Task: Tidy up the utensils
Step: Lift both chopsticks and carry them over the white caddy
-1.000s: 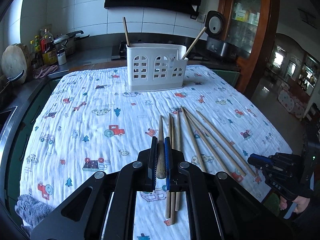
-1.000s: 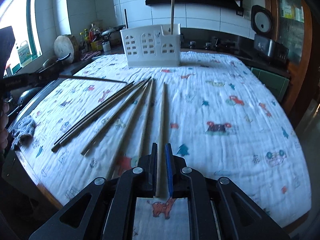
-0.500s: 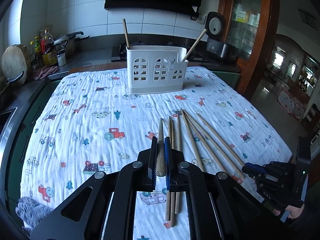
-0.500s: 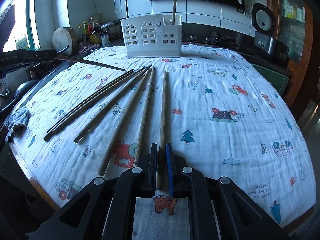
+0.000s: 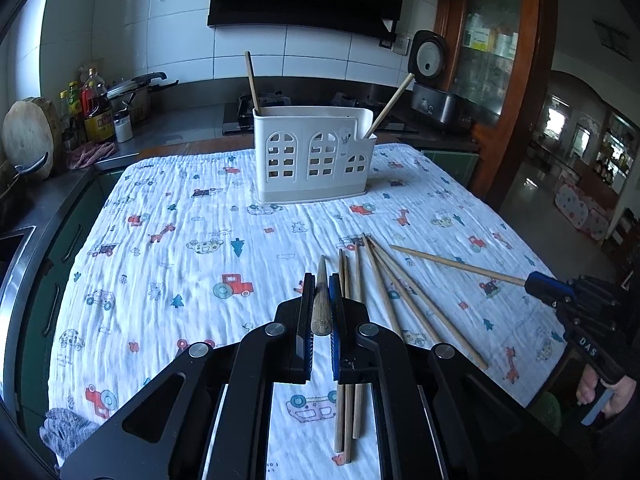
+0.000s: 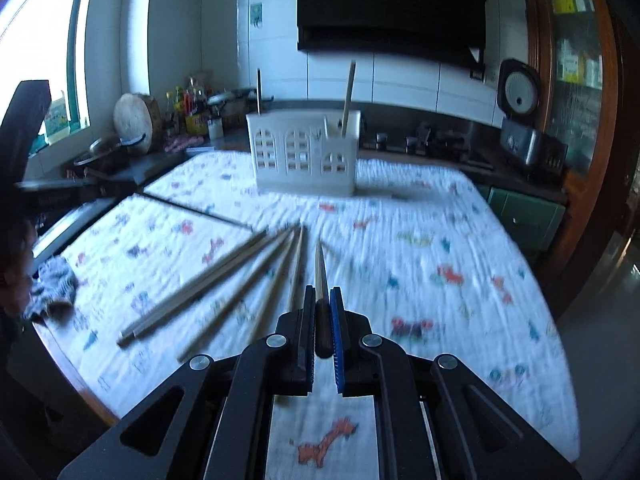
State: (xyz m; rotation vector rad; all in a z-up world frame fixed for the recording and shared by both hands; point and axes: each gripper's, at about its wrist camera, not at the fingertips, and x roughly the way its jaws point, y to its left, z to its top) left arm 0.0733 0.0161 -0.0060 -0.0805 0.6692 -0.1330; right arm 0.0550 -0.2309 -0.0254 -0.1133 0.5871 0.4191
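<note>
The left gripper [image 5: 320, 300] has its jaws closed on one chopstick [image 5: 321, 304], a thin wooden stick that narrows to a tip and points ahead above the table [image 5: 168, 280]. The right gripper [image 6: 321, 312] also has its jaws closed on a chopstick [image 6: 320, 276], held clear of the cloth [image 6: 440, 240]. I judge each is pinched near its thick end so the long part goes first into the holder.

The other chopsticks [image 5: 384, 280] lie loose like a fan on the soft, wrinkled cloth with small printed cars and animals.

Farther away stands the white plastic holder [image 5: 314, 160], with arched window holes. Two chopsticks [image 5: 251, 82] already lean inside it, one at each end.
</note>
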